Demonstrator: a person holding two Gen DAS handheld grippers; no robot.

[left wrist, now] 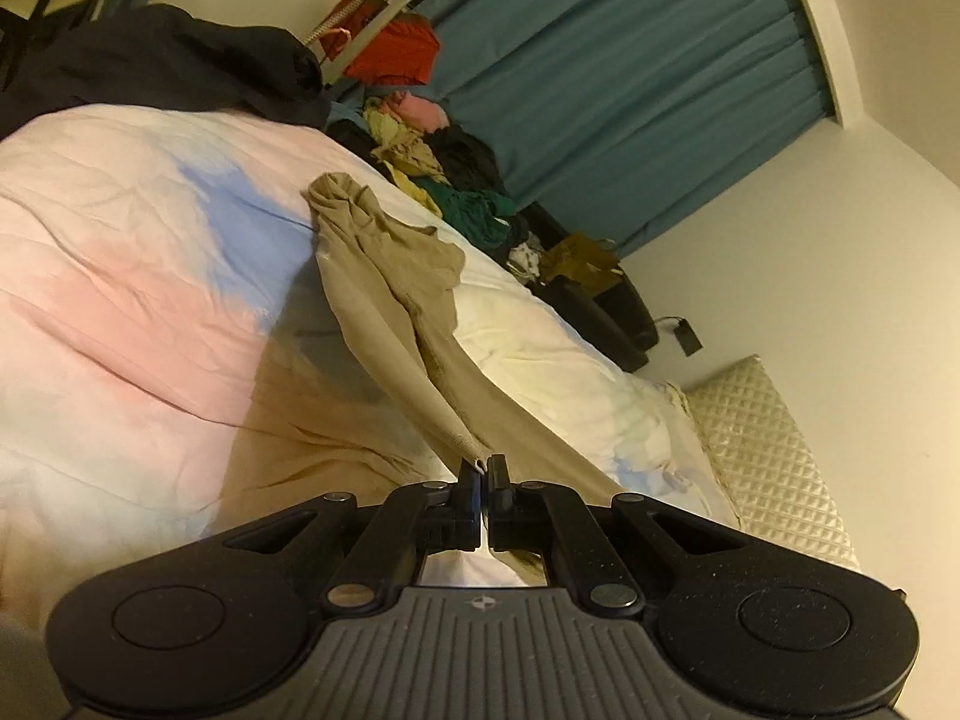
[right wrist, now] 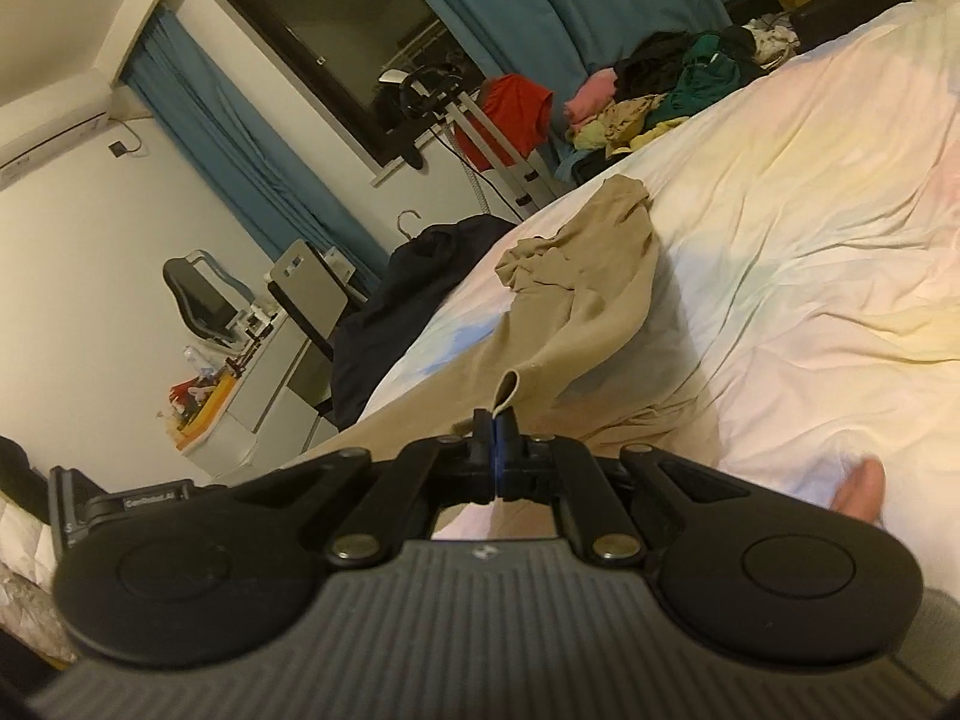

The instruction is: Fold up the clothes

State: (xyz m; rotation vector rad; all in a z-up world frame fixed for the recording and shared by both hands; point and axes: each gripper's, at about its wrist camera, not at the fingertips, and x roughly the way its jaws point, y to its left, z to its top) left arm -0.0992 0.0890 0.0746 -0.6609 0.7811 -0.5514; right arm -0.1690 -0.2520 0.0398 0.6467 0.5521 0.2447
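A beige garment (left wrist: 384,300) lies stretched across the pastel bedspread (left wrist: 120,276). My left gripper (left wrist: 481,465) is shut on one near corner of it and holds that edge lifted off the bed. In the right wrist view the same beige garment (right wrist: 576,300) runs away from me, bunched at its far end. My right gripper (right wrist: 495,417) is shut on another near edge, which curls up just above the jaws. The cloth between the two grips hangs slack over the bedspread (right wrist: 810,228).
A heap of mixed clothes (left wrist: 444,168) lies at the far edge of the bed, also in the right wrist view (right wrist: 660,96). A dark garment (left wrist: 180,60) lies at the bed's far side. Blue curtains (left wrist: 630,60), a desk and chair (right wrist: 204,306) stand beyond. A quilted pillow (left wrist: 774,450) lies at right.
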